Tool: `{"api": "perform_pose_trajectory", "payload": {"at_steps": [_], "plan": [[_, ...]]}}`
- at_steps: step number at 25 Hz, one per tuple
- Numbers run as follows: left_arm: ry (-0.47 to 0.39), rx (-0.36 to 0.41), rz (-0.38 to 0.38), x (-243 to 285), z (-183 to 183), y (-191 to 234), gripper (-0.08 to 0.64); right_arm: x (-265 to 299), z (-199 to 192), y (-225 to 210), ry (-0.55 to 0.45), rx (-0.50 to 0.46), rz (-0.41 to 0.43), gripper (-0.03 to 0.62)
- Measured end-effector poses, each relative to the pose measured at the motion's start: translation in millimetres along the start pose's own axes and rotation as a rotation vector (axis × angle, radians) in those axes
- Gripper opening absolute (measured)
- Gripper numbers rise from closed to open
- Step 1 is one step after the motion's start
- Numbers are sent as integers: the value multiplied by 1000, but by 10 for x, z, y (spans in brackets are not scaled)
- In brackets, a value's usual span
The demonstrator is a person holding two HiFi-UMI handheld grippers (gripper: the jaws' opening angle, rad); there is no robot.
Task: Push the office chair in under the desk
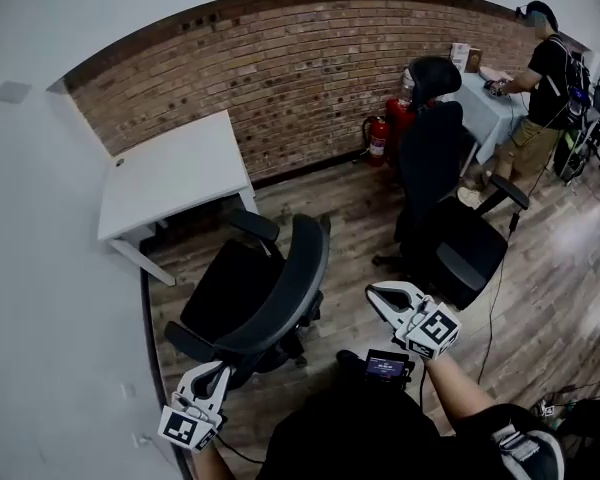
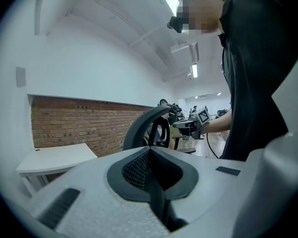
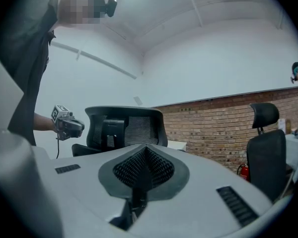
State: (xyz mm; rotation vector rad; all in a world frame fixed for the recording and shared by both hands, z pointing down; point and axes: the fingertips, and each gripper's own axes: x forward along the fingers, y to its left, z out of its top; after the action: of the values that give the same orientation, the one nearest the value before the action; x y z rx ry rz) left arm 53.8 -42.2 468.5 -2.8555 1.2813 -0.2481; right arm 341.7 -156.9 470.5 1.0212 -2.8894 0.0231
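The black office chair [image 1: 255,293] stands in front of the white desk [image 1: 170,173], its seat toward the desk and its curved backrest toward me. My left gripper [image 1: 220,370] is shut and empty, low at the near-left corner of the chair, close to its armrest. To the right of the backrest, apart from it, my right gripper [image 1: 373,293] is also shut and holds nothing. In the left gripper view the closed jaws [image 2: 149,155] point past the backrest [image 2: 144,125]. In the right gripper view the closed jaws [image 3: 145,155] face the backrest [image 3: 124,128].
A second black chair [image 1: 445,198] with a headrest stands to the right on the wood floor. A red fire extinguisher [image 1: 377,138] sits by the brick wall. A person [image 1: 545,78] stands at a cloth-covered table [image 1: 490,108] at the back right. Cables trail on the floor at right.
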Motion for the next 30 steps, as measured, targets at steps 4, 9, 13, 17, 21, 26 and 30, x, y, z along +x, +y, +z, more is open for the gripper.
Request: {"api": "perform_pose_trajectory", "payload": {"at_steps": [4,9,13,17,21,26,30], "plan": [[41,-12,68,95,-9,85,15,228,70,-525,0,-12,56,6],[63,-43,210,224,-8,214,15,362,172,-1133,-19,-50,120,6],[72,-57,337,105,-26,295,15,657,132,-1347,-3,-63,193,6],[96,-57,422,-44,-111,293,15,903,76,-1328,29,-121,320,6],[137,-67,479,-160,-233,233,17,1125,-46,-1286,92,-232,449,6],[228,-75,502,-271,-394,115,22,1418,-265,-1138,206,-332,591,100],[281,-96,509,-221,-543,-33,132,1592,-440,-1056,264,-439,720,169]]}}
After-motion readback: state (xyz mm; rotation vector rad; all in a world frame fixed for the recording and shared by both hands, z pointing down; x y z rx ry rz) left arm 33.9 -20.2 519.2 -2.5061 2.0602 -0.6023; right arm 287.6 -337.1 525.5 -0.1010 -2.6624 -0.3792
